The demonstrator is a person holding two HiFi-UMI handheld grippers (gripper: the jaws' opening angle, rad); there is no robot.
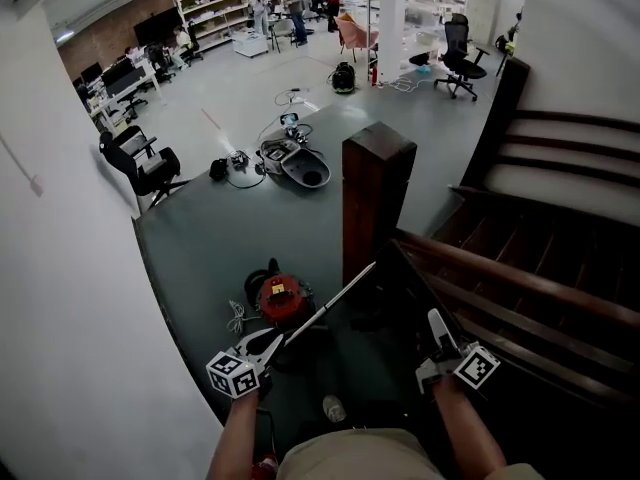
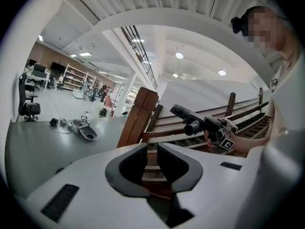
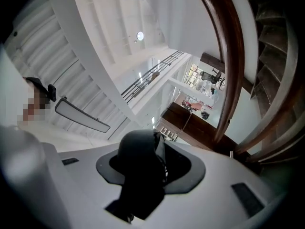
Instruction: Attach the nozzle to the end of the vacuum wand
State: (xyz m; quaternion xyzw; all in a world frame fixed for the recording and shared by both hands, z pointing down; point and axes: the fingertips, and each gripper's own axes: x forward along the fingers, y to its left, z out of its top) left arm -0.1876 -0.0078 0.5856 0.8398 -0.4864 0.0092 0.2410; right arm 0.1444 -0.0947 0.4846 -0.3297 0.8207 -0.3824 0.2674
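A thin silver vacuum wand point(image 1: 335, 300) slants from the wooden newel post down toward a red canister vacuum point(image 1: 280, 298) on the floor. My left gripper point(image 1: 272, 343) is low at the left, its tip close beside the wand's lower end. In the left gripper view that gripper point(image 2: 151, 149) is shut with nothing between the pads. My right gripper point(image 1: 440, 343) is at the lower right, shut on a black nozzle point(image 3: 140, 166). The left gripper view shows the same nozzle point(image 2: 188, 118) sticking out of the right gripper point(image 2: 209, 128). The nozzle is too dark to make out in the head view.
The wooden newel post point(image 1: 375, 198) stands just ahead, with a handrail point(image 1: 500, 268) and dark stairs point(image 1: 545, 228) running off to the right. A white wall closes in at the left. A grey appliance with cables point(image 1: 295, 163) and an office chair point(image 1: 145, 168) stand farther out on the floor.
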